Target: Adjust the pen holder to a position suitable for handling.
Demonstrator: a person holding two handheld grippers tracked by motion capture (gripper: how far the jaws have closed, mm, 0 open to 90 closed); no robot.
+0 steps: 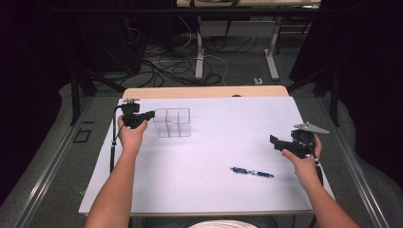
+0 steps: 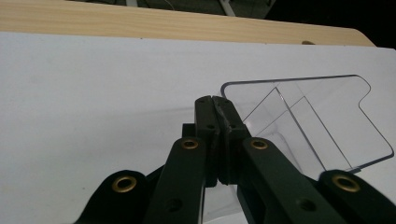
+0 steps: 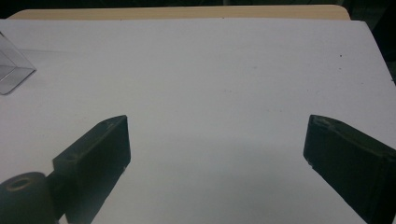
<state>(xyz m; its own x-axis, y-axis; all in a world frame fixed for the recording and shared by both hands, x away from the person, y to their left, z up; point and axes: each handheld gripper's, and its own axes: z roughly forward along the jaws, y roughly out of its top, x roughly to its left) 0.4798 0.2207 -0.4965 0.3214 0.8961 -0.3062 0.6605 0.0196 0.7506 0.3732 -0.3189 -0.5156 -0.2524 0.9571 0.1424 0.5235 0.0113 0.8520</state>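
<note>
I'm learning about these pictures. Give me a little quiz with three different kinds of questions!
1. True or false: the right gripper is open.
2. What does the left gripper pinch? A) the blue ballpoint pen B) the wall of the clear plastic divided organizer C) nothing
3. Fill in: the pen lies on the ____ paper sheet.

Key: 1 true; 2 B; 3 white.

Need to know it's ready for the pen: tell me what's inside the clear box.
The clear box holds only its dividers; nothing else shows inside. The left gripper covers its near corner.
</note>
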